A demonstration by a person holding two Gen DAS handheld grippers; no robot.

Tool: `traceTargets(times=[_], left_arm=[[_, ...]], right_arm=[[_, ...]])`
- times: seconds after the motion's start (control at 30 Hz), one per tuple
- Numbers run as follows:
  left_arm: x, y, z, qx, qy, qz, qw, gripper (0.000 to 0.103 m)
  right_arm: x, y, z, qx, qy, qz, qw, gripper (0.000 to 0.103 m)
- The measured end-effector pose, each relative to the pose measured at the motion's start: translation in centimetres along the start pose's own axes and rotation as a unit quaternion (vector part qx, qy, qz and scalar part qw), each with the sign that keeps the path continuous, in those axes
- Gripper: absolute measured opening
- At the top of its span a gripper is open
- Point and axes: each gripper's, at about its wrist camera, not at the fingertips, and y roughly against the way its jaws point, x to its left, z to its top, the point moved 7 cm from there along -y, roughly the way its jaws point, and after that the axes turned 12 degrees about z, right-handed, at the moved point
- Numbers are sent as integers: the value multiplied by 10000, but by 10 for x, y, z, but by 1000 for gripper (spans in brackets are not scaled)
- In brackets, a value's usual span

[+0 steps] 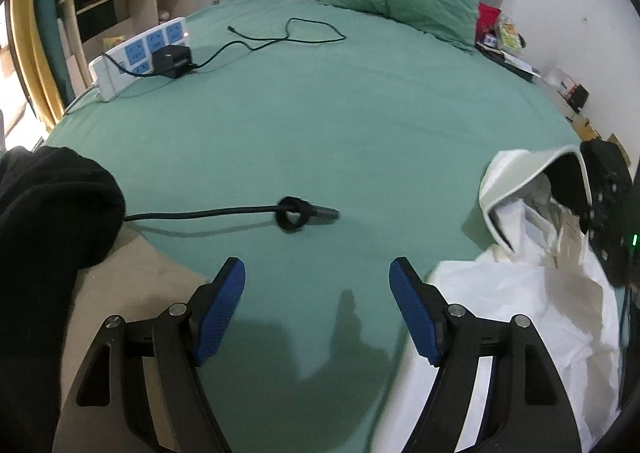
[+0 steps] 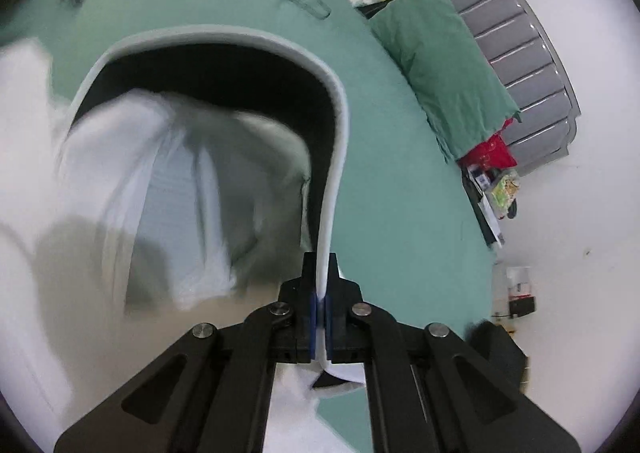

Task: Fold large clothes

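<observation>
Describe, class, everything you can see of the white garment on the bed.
The white garment is thin, crinkled cloth, lying rumpled on the green bedsheet near the bed's edge. One opening has a pale piped rim and a dark inside. The right tongs are shut on that rim, lifting it into an arch above the sheet. The left tongs stand open beside it, not touching.
</observation>
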Motion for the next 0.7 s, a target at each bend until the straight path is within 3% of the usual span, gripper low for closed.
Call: traceTargets(times=[0.1,0.13,0.2,0.3,0.33,0.37,0.53,0.7], left_arm=[[-10,5,-3,-3,-126,-62,9999,78],[-13,6,-5,13,-173,-103,9998,78],[-18,7,-8,55,-213,-151,9996,78],[-20,8,-8,52,-177,-159,9997,78],[-20,8,-8,34,-185,-136,9997,78],[-21,9,-5,-22,-199,-97,9998,78],[-12,16,17,-425,-190,302,9985,78],[-8,14,22,-381,-117,308,9987,78]], right_arm=[[25,1,-34,238,182,457,9985,5],[32,0,-39,265,194,658,9973,10],[34,7,-46,129,89,753,9970,12],[20,25,-46,42,-416,1187,9920,35],[17,29,-45,2,-533,1271,9905,51],[10,38,-43,-115,-673,1380,9881,60],[-29,68,-23,-572,-1521,1830,9696,64],[-90,69,18,-1225,-2517,1909,9409,71]])
